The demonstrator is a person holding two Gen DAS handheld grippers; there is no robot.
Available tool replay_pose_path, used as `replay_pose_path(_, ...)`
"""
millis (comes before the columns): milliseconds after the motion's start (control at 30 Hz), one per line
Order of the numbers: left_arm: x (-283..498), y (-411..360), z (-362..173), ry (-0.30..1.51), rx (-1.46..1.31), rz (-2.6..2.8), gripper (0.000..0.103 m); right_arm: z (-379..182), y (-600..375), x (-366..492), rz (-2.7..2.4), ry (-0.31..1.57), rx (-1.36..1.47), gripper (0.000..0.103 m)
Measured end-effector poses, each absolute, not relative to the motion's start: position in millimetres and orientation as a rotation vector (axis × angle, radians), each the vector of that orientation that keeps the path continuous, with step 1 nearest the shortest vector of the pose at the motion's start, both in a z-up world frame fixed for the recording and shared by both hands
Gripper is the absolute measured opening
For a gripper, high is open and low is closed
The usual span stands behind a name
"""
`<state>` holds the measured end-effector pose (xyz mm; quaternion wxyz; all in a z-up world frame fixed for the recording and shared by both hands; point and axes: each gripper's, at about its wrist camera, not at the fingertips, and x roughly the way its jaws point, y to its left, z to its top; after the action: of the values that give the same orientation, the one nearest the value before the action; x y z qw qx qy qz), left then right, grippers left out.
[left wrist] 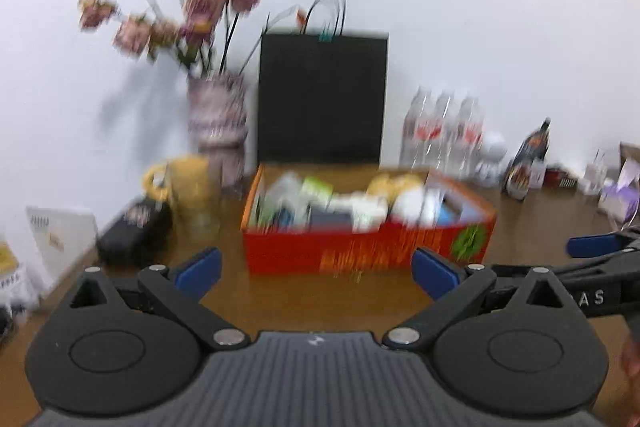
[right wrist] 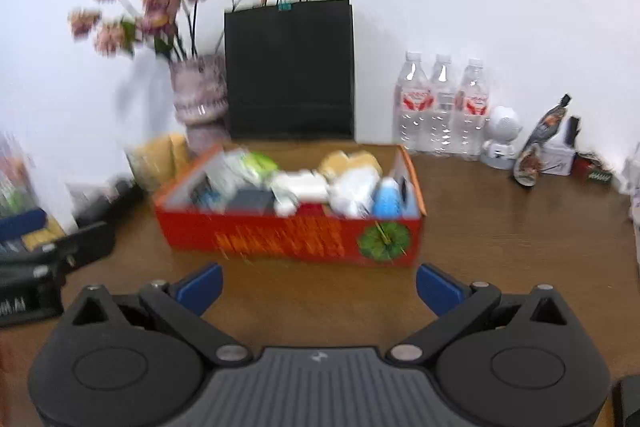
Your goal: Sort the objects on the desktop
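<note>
Both claws, left (left wrist: 316, 269) and right (right wrist: 318, 285), gape empty before the red box (right wrist: 288, 239), lying crosswise

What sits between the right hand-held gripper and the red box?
Nothing: in the right wrist view only bare brown table separates the open right hand-held gripper from the red box.

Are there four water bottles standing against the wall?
No, the right wrist view shows three water bottles in a row by the wall, right of the black paper bag.
</note>
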<state>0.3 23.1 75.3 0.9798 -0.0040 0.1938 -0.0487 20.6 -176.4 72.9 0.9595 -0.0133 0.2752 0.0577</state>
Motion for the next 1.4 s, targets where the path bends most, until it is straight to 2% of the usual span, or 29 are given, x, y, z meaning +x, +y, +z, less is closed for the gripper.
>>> replay_pose_path(133, 4.5, 22.5, 40.5, 0.469, -0.014, -0.12, 0.103, 30.7, -177.9, 21.8, 0.07, 0.615, -0.022, 0.103)
replay_pose_path(267, 7.5, 15.8, 25.3, 0.505, 0.021, -0.109, 0.103, 15.6, -181.4, 24.9, 0.05, 0.641, -0.006, 0.103)
replay_pose_path(1000, 20.5, 14.7, 0.3, 0.682, -0.002, -0.112, 0.103, -9.5, -181.4, 25.9, 0.052, 0.702, 0.005, 0.103)
replay_pose_path(1400, 21.3, 8.6, -1.5, 0.699, 0.032, -0.096, 0.103, -9.0, -180.1, 25.8, 0.058, 0.698, 0.006, 0.103)
